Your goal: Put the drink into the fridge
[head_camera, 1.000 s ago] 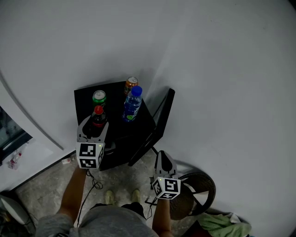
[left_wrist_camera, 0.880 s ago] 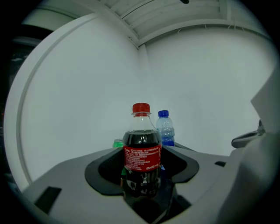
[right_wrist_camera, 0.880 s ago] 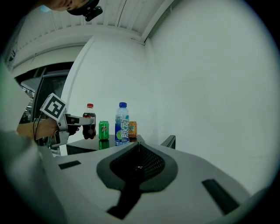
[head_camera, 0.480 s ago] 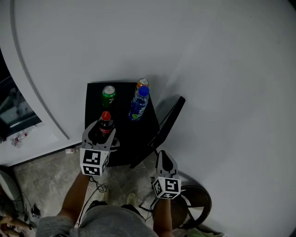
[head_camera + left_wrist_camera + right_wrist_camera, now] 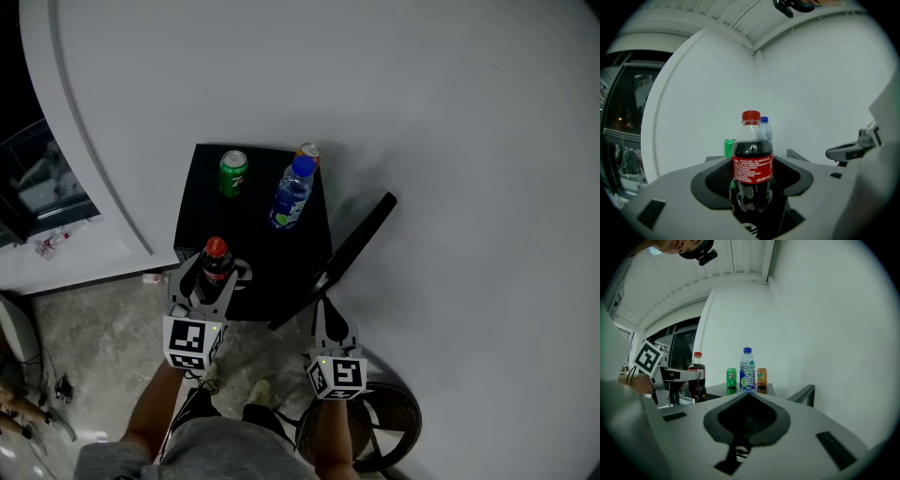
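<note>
The cola bottle [image 5: 216, 264] is gripped low on its body by the jaws of the left gripper [image 5: 214, 279]. It is held upright at the near left edge of the black table [image 5: 272, 253], with its red cap well above the jaws. The right gripper [image 5: 329, 309] is held near the table's near right corner with its jaws closed on nothing. A green can [image 5: 232, 173], a blue-capped bottle [image 5: 292, 195] and an orange can [image 5: 308, 152] are left standing at the far side of the table. What is judged to be the fridge is the dark glass-fronted unit [image 5: 37, 173] at the far left. The step in hand appears to be the carry towards it. The bottle should be kept vertical and the grip firm, since the round, smooth body could slip or swing. The free gripper is best kept ready for the fridge door, whose state cannot be told from here.
</note>
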Motion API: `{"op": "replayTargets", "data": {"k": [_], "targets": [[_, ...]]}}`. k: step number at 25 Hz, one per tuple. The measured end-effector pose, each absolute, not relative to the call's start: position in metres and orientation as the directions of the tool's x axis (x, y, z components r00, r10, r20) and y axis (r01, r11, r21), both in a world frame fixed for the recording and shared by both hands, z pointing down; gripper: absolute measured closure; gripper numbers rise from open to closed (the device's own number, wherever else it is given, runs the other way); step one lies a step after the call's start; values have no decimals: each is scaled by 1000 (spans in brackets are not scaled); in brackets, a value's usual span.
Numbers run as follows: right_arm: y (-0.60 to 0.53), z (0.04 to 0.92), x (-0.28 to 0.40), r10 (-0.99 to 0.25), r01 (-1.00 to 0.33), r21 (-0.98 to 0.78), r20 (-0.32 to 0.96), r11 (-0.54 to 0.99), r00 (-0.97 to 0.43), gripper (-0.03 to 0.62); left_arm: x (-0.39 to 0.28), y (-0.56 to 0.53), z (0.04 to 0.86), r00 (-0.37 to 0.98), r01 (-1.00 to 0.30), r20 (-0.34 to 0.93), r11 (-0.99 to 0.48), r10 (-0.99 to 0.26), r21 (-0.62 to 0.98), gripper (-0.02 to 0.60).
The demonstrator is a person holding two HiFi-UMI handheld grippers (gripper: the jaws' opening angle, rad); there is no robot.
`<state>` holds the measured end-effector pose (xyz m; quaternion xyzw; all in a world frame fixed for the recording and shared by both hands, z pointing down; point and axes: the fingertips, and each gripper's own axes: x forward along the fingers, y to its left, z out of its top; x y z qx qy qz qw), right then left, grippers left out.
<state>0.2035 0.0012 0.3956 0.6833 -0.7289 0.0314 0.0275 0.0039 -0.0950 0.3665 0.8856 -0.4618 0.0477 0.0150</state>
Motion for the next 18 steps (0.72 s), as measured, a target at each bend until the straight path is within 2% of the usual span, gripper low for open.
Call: {"op": "replayTargets", "data": {"k": [18], "targets": [[-22, 502, 205, -976, -980, -21, 90, 196, -197, 569, 12, -70, 499, 508, -860, 97, -510, -856, 4, 310]]}}
